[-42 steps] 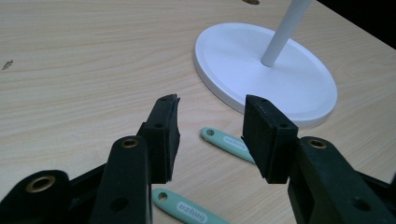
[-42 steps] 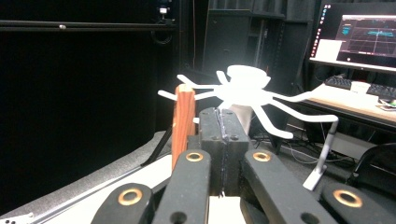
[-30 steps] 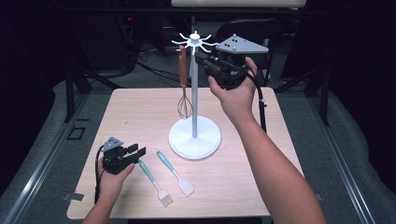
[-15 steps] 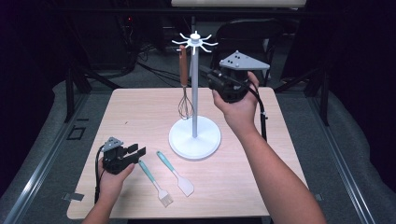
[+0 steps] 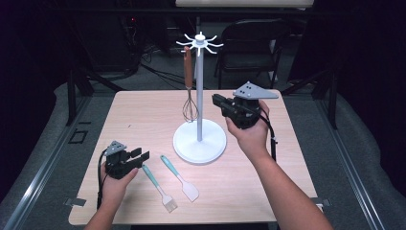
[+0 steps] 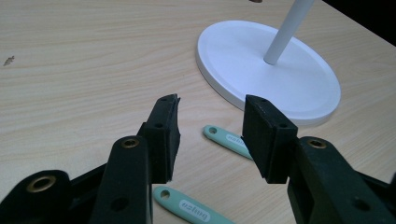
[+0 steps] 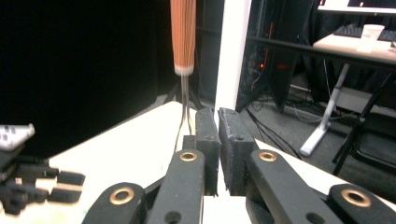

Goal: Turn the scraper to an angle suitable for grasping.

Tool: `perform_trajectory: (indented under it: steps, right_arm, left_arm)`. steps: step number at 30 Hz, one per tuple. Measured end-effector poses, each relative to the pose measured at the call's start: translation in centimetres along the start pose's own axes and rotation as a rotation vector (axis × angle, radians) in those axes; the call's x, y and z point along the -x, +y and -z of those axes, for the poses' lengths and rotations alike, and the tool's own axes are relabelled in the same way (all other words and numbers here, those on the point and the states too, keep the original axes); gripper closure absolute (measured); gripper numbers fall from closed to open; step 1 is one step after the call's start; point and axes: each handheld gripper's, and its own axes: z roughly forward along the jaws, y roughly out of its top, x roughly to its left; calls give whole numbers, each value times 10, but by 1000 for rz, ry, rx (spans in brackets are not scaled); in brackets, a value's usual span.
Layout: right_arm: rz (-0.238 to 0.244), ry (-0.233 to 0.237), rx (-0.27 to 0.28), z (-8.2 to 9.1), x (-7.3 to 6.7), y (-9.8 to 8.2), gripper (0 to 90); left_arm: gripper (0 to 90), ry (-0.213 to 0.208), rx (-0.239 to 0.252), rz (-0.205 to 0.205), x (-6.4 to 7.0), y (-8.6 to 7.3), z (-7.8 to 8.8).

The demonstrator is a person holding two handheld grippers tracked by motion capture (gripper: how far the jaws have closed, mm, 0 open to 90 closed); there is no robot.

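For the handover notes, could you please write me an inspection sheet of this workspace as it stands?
Surface: light wood table, bare apart from the items below.
Job's things: white utensil stand upright mid-table; whisk with wooden handle hanging from its hooks; silicone spatula and basting brush, both teal-handled, lying side by side in front of the stand.
Clutter: nothing seen.
Grippers: left gripper resting on the table, jaws open, empty, beside the brush handle; right gripper held above the table right of the stand's pole, jaws almost together, just starting to part, nothing between them.
Cables: black cable trailing along the right wrist.
Surroundings: dark room, black chair behind the table.
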Motion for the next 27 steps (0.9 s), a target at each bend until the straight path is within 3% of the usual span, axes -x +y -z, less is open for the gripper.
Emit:
perform_trajectory:
  steps: [4,9,19,27]
  right_arm:
    - [4,6,-34,1,-3,-19,856]
    - [-19,38,-90,-2,-12,-54,820]
    - [-55,53,-198,-10,-22,-105,757]
    - [-83,46,-291,-20,-25,-130,708]
  left_arm:
    - [558,0,-2,0,0,0,0]
    - [558,5,5,4,-1,0,1]
    - [558,7,3,6,-1,0,1]
    - [558,8,4,7,-1,0,1]
